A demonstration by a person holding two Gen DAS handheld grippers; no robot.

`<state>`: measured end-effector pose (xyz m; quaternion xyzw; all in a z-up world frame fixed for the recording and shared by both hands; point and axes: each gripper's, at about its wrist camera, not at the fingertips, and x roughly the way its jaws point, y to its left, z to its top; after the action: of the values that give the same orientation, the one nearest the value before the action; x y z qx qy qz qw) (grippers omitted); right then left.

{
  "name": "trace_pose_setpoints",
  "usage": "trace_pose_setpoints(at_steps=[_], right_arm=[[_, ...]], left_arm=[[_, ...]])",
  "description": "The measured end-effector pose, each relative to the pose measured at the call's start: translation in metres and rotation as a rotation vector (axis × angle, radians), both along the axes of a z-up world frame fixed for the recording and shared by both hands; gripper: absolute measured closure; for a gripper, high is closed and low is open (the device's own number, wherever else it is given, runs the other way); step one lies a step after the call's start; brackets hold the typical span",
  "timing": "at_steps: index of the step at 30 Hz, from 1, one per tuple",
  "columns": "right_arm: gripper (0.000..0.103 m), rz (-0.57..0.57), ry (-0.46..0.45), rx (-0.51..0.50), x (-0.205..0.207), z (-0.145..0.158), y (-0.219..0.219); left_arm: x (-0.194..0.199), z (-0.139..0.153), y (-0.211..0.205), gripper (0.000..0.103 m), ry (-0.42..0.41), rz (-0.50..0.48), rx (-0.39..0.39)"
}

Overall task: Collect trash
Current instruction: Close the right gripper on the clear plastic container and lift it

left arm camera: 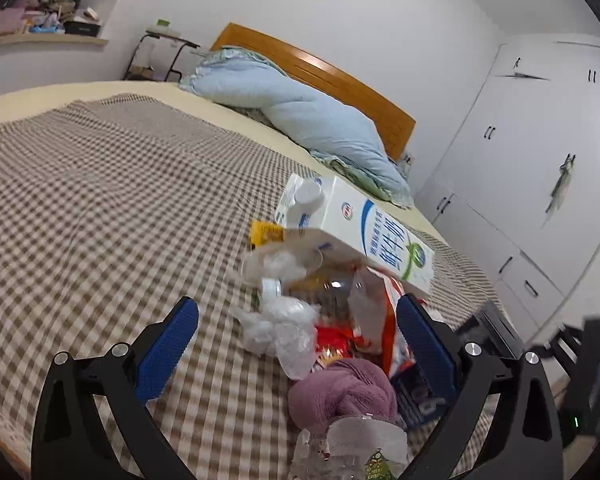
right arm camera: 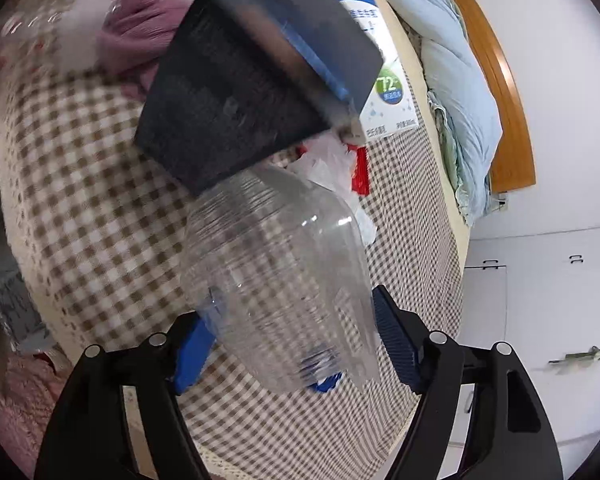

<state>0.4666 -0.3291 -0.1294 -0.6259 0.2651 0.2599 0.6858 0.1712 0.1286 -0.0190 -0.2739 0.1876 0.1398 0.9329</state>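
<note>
A heap of trash lies on the checked bedspread (left arm camera: 100, 208): a white milk carton (left arm camera: 360, 232), crumpled clear plastic (left arm camera: 284, 328), red wrappers (left arm camera: 336, 340), a yellow packet (left arm camera: 264, 232) and a purple cloth (left arm camera: 340, 392). My left gripper (left arm camera: 298, 304) hangs open just above the heap, its blue pads on either side of the pile. In the right wrist view, my right gripper (right arm camera: 290, 308) is shut on a clear plastic bottle (right arm camera: 276, 256), both pads against its sides. A blurred dark block (right arm camera: 236, 80) with a blue strip, apparently the left gripper's finger, looms ahead of the bottle.
A light blue quilt (left arm camera: 300, 120) lies along the wooden headboard (left arm camera: 340, 80). White wardrobes (left arm camera: 540, 180) stand to the right of the bed. A clear cup (left arm camera: 364, 440) and a dark blue box (left arm camera: 420, 396) sit near the left gripper's base.
</note>
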Motion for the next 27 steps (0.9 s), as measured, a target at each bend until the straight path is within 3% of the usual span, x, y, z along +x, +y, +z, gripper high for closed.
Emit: trace_pose_setpoints(at_steps=[5,8,16,19,27], right_arm=[[0.036,-0.048,0.035,0.041,-0.008,0.002,-0.012],[0.036,-0.058,0.075,0.046,-0.015,-0.006,-0.016],[0.041,-0.052,-0.026,0.047,-0.030,-0.021,-0.005],[0.042,-0.065,-0.076,0.096,-0.042,-0.015,-0.015],[0.042,-0.185,-0.177,0.333,-0.068,0.008,-0.047]], left_arm=[[0.014,0.006,0.001,0.007,0.003,0.010,0.022],[0.024,0.007,0.000,0.007,0.055,-0.022,0.037],[0.020,0.016,-0.005,0.007,0.142,-0.090,0.139],[0.016,0.022,-0.008,0.007,0.141,-0.098,0.184],[0.014,0.026,-0.008,0.007,0.165,-0.124,0.183]])
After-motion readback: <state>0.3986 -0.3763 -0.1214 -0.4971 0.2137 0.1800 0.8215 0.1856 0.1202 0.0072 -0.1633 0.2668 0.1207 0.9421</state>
